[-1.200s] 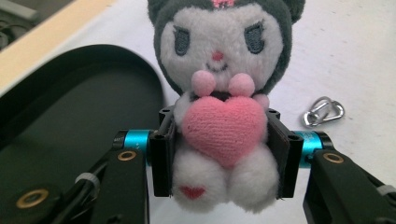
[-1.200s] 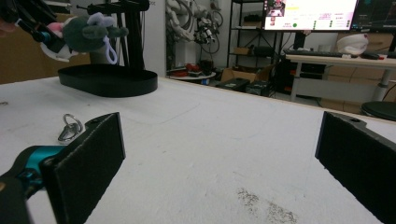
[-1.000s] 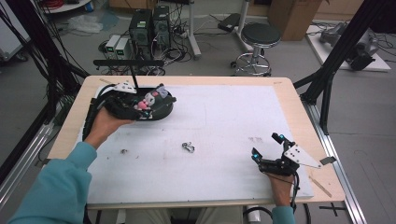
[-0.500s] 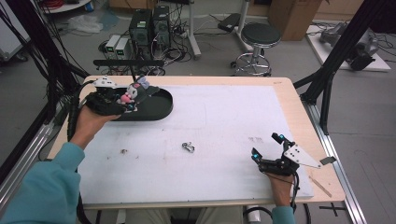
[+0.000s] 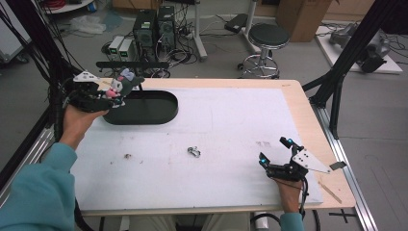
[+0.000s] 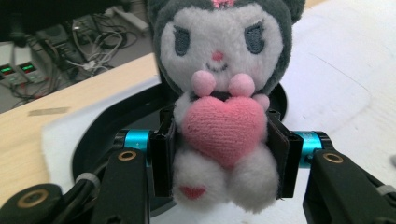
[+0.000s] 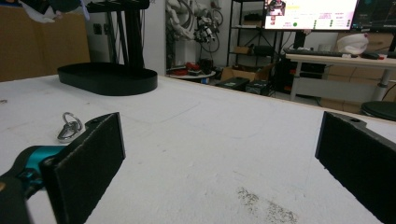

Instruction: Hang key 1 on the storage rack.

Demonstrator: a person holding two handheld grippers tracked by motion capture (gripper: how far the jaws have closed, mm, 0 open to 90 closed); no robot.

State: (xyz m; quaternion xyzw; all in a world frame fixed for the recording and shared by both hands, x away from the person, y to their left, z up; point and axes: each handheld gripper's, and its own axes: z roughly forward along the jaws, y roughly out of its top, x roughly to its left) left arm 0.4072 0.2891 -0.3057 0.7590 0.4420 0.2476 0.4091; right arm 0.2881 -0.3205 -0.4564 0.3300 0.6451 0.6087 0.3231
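The left tongs (image 5: 111, 92) are clenched on a small plush doll with a grey hood, white face and pink fabric heart (image 6: 223, 126). In the left gripper view the two black pads press in on the doll's body from both sides at the level of the heart, and its white feet hang below them. In the high view the doll is held above the worktop (image 5: 231, 134) at about ten o'clock, over the left end of a shallow black oval plastic tray (image 5: 149, 109); whether it touches the tray's rim cannot be told. The person's left hand (image 5: 77, 122) reaches in from eight o'clock, a teal sleeve (image 5: 33, 192) covering the forearm.

The right tongs (image 5: 275, 155) are released, their jaws spread wide apart with nothing between them. They sit low over the white worktop covering at about four o'clock, held by the right hand (image 5: 288, 190) at the near edge. In the right gripper view the jaws point toward the black tray across the worktop.

A small silver metal ring clip (image 5: 193, 152) lies on the covering near the middle, well apart from both tongs. A tiny dark speck of something (image 5: 128, 156) lies at about eight o'clock, too small to make out.
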